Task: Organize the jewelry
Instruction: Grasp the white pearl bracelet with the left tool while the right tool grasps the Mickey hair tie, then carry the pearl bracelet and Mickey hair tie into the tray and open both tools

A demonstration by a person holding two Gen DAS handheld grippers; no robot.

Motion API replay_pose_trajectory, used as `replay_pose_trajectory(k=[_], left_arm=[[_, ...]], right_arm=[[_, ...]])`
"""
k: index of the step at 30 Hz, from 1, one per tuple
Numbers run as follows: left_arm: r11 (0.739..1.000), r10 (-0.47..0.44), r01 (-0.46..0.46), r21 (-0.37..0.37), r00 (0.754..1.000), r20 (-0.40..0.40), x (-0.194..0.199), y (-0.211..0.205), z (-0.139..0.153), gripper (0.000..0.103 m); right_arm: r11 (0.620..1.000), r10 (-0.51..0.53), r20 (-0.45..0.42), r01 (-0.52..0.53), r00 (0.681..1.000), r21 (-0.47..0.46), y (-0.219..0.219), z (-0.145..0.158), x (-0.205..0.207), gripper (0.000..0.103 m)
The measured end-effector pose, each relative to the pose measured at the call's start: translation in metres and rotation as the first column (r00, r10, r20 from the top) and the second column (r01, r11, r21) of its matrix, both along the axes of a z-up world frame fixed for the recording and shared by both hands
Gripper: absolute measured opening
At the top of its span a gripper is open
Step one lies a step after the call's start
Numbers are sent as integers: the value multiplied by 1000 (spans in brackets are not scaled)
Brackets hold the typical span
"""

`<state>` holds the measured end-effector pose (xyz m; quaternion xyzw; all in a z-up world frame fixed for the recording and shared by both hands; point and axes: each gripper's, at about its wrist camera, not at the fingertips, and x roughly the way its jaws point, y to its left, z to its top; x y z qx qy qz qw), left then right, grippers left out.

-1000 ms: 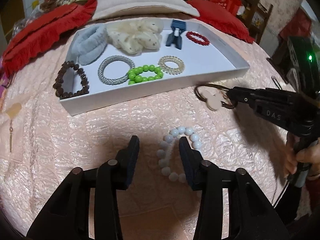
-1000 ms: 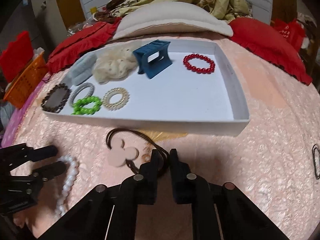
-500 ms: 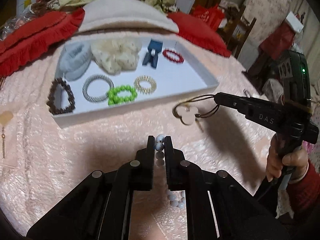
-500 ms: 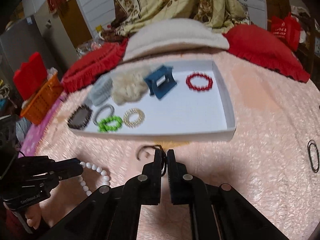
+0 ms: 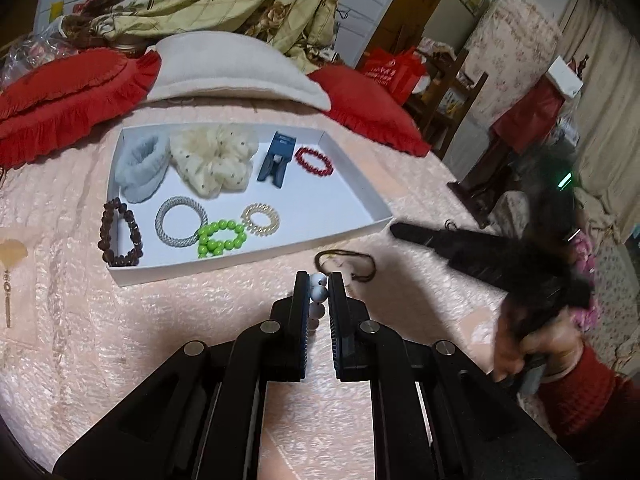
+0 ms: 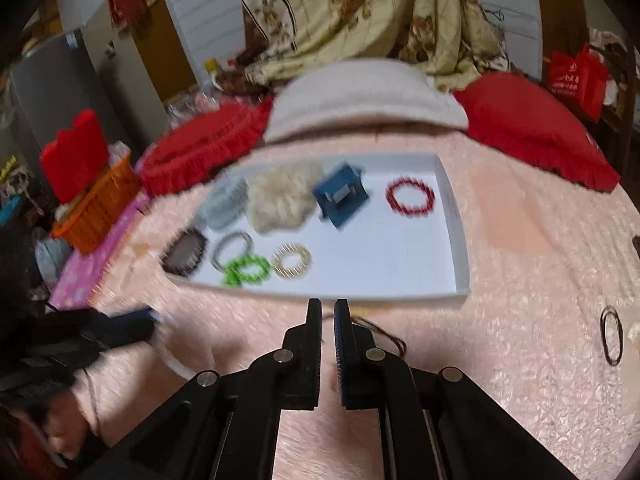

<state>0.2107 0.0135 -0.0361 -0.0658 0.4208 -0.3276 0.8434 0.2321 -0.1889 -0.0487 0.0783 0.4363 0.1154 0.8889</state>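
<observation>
My left gripper (image 5: 319, 286) pinches the white bead bracelet (image 5: 318, 292), lifted off the bedspread; my right gripper (image 6: 327, 312) is clamped on the brown cord necklace (image 6: 386, 336). Next I carry both over the tray (image 5: 352, 184) rim and release onto bare floor.

glossy bead bracelet (image 5: 318, 286); matt white tray (image 5: 376, 200)

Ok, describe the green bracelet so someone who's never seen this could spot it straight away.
Find the white tray on the pink bedspread. Along its near edge lie four rings; the green bracelet sits between the silver coil ring and the gold coil ring. Only it has bright lime-green round beads.
</observation>
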Motion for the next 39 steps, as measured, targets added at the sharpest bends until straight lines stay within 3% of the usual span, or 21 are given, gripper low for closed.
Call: replay_pose_trajectory(k=[1, 3, 4, 5, 13, 17, 19, 26, 32, 39], left_arm=[[1000, 3, -3, -2, 1000, 5, -1, 1, 2, 8], [1000, 2, -2, -7, 1000, 12, -4, 1, 5, 8], [1000, 0, 0, -11, 1000, 13, -5, 2, 5, 8], [1000, -2, 2, -13, 1000, 13, -5, 2, 5, 8], [1000, -13, 13, -20, 1000, 9, -1, 4, 3, 8], [1000, -21, 22, -22, 1000, 18, -2, 4, 4, 8], [1000, -21, 22, -21, 1000, 18, -2, 3, 4, 8], [1000, -6, 6, 12, 1000, 20, -4, -7, 4, 8], [998, 22, -23, 56, 1000, 13, -12, -20, 9, 8], [998, 35, -36, 51, 999, 13, -9, -32, 41, 8]], right_arm=[[1000, 11, -14, -12, 1000, -23, 2, -8, 0, 7], [997, 36, -54, -39, 998, -72, 7, -26, 0, 25], [995, 54, -65, -60, 996, -82, 10, -35, -1, 40], [993, 71, -61, -76, 996, -86, 12, -39, -2, 41], [983, 127, -127, -142, 984, -116, 24, -72, 21, 42], [972, 152, -99, -167, 983, -167, 32, -73, 17, 43], [968, 157, -102, -174, 982, -183, 34, -72, 15, 35], [988, 118, -88, -126, 989, -91, 20, -66, 6, 34], [997, 79, -19, -79, 997, -3, -3, -35, -1, 34], [993, 43, 37, -47, 998, 105, -30, -2, 3, 34]])
